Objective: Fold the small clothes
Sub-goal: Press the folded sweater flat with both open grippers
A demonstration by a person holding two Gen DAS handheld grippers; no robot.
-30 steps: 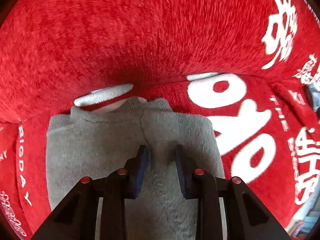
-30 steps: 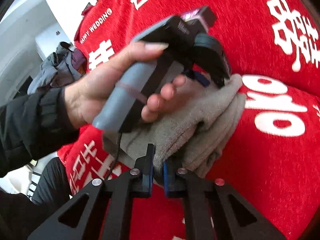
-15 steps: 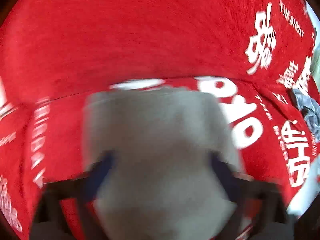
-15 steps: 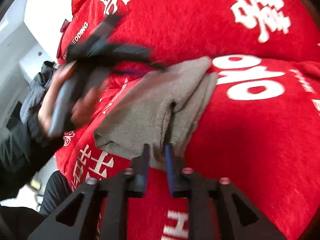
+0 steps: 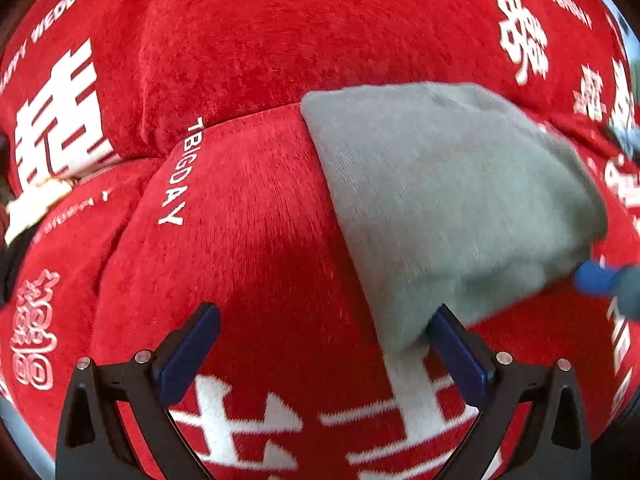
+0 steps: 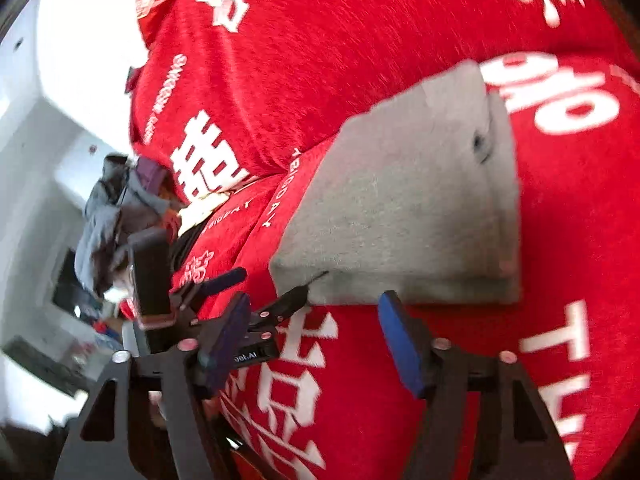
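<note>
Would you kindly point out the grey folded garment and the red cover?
grey folded garment [image 6: 404, 204], right wrist view, middle of its top layer.
red cover [image 5: 248, 208], left wrist view, bare plush.

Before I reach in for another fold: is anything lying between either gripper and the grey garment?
Nothing visible. The folded grey garment lies bare on the red cover. The right gripper, jaws opening and empty, sits just short of its near edge; the left gripper, wide open, is beside its corner.

- one folded grey garment, lying flat
- one red cover with white lettering, spread underneath
- two grippers: left gripper, right gripper
- one heap of grey clothes at the far edge
</note>
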